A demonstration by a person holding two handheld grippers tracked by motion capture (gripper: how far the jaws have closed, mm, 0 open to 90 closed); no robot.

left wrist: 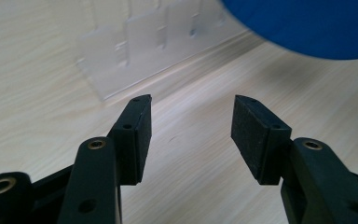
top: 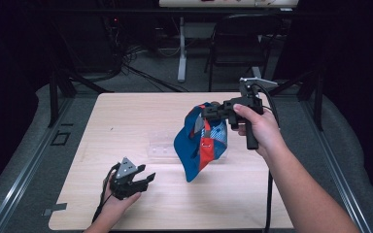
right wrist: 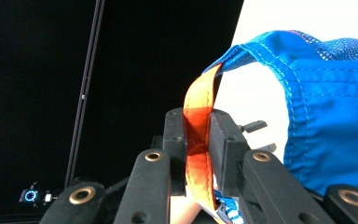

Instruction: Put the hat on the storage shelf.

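- Above the middle of the wooden table [top: 141, 116], a blue cap [top: 194, 145] hangs in the air from the right gripper [top: 212, 112], well clear of the tabletop.
- Its jaws are closed tight on the cap's orange strap [right wrist: 197, 140]; in the right gripper view the strap runs up between the two black jaws and joins the blue cloth [right wrist: 326, 116], which shows white stitching and a patch of mesh at the top.
- From the high view the cap shows blue panels with an orange-red band and a grey part near the top, and its brim points down toward the table.
- The person's right hand [top: 260, 128] grips the handle of that gripper, with the forearm coming in from the lower right.
- A clear plastic stand [top: 167, 144] sits on the table just behind and to the left of the hanging cap; in the left gripper view it lies ahead of the jaws [left wrist: 135, 56].
- Near the table's front left, the left gripper [top: 145, 178] rests low in the person's left hand [top: 121, 201], its jaws spread wide with nothing between them.
- In the left gripper view the cap's blue edge [left wrist: 307, 25] hangs over the table at the upper right, apart from that gripper.
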